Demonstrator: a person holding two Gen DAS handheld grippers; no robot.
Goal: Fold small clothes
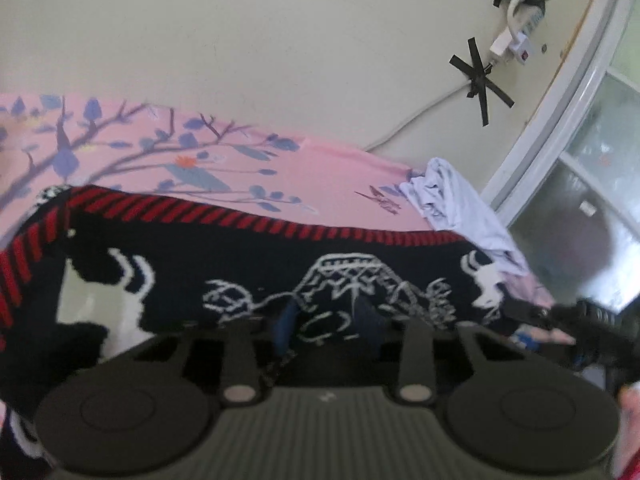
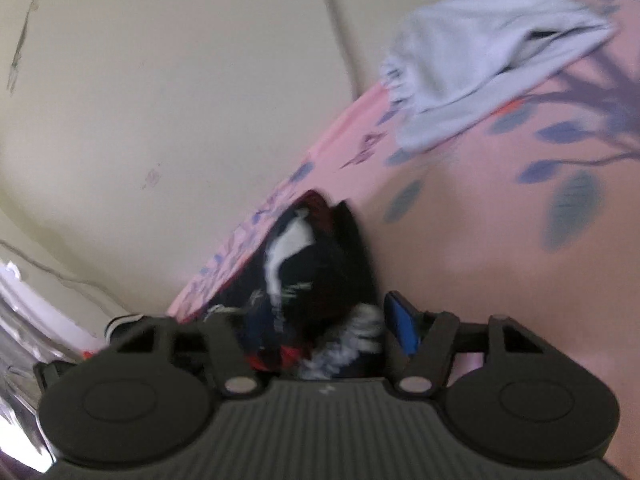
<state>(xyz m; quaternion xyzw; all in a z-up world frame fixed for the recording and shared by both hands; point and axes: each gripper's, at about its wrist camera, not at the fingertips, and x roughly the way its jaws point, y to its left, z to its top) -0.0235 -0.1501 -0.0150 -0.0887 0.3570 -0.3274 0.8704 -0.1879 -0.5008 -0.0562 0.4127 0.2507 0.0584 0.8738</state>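
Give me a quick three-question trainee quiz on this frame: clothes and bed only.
1. True or false: the black sweater has a red striped trim along its edge.
2. What colour is the bed sheet? A) pink with blue leaves B) plain white C) green checks
3. Fill in: in the left wrist view, the crumpled white garment lies at the sheet's ____ end.

Key: 1 true; 2 A; 3 right.
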